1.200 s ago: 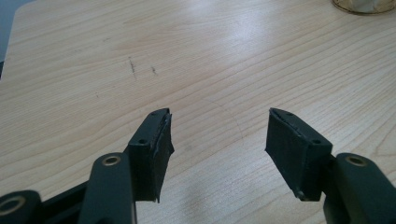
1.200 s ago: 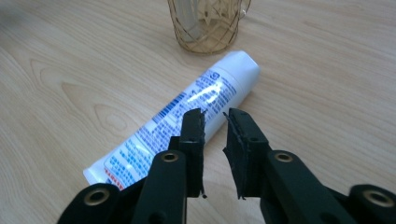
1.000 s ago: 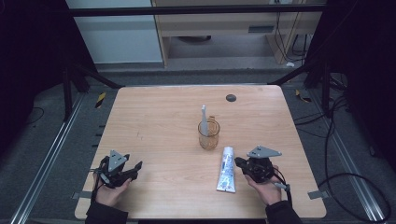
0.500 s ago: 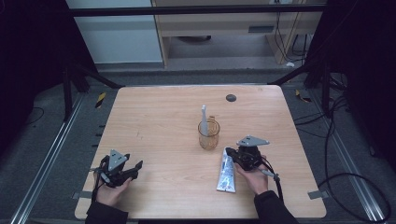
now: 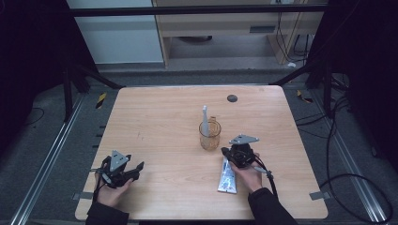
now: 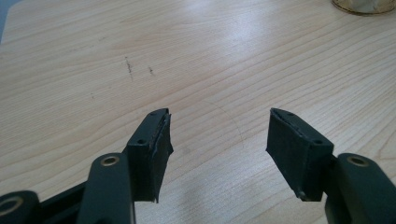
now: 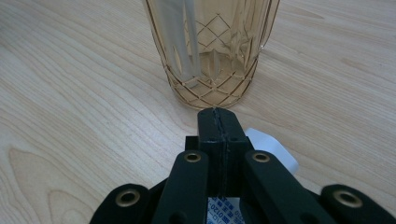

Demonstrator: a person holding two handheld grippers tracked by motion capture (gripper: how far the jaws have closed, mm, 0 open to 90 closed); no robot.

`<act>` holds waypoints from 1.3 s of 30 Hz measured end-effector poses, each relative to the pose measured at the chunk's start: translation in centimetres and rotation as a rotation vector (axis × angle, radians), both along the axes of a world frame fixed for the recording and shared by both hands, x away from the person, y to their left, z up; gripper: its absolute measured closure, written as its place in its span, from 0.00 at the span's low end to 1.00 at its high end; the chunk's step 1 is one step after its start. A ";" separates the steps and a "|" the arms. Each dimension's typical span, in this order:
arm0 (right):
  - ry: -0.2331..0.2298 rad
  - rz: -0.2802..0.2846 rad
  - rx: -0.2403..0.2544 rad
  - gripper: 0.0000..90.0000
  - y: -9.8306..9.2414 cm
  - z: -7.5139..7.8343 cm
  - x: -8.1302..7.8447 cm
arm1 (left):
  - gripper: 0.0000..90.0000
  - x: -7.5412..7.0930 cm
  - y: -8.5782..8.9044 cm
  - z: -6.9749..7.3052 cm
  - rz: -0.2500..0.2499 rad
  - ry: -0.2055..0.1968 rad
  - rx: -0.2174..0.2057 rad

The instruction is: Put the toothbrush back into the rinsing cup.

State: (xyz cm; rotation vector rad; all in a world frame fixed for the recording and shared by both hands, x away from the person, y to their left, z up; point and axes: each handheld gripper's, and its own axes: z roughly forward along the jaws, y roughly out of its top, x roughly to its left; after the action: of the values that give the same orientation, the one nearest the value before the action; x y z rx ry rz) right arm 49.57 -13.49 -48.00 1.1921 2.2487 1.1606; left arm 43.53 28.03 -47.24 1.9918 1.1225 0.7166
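Note:
An amber cut-glass tumbler [image 5: 209, 135] stands mid-table with a white toothbrush [image 5: 205, 119] upright in it. A white toothpaste tube [image 5: 228, 176] lies flat in front of it, cap end toward the glass. My right gripper [image 5: 227, 151] hovers over that cap end, jaws pressed together with nothing between them. In the right gripper view the shut tips [image 7: 218, 114] point at the base of the tumbler [image 7: 210, 51], with the white cap [image 7: 271, 144] just beneath them. My left gripper [image 5: 137, 169] rests at the near left, open [image 6: 217, 140] over bare wood.
A small dark round disc [image 5: 232, 98] lies near the table's far edge. The wooden table [image 5: 155, 122] is ringed by a black frame and cables on the floor to the right.
My right gripper has moved left and away from the person, from beside the tube to over its cap end near the glass. The left gripper has kept still.

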 end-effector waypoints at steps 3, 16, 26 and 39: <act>-0.009 -0.013 -0.020 1.00 -0.2 0.0 0.0 | 0.43 0.0 0.0 0.0 0.002 0.000 -0.005; 0.028 -0.066 -0.088 1.00 -1.7 -0.1 0.1 | 0.43 -0.1 0.0 0.1 0.003 0.007 0.000; 0.042 -0.071 -0.124 1.00 -2.8 0.0 -0.6 | 0.43 -0.1 0.1 0.1 0.012 0.012 0.001; 0.057 -0.068 -0.162 1.00 -4.2 0.4 -2.0 | 0.43 -0.2 0.2 0.2 0.011 0.008 0.000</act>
State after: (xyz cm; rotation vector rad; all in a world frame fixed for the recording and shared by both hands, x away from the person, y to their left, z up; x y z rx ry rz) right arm 47.61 -17.71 -47.57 1.2399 2.2758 0.9117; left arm 43.37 28.19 -47.07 1.9920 1.1388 0.7142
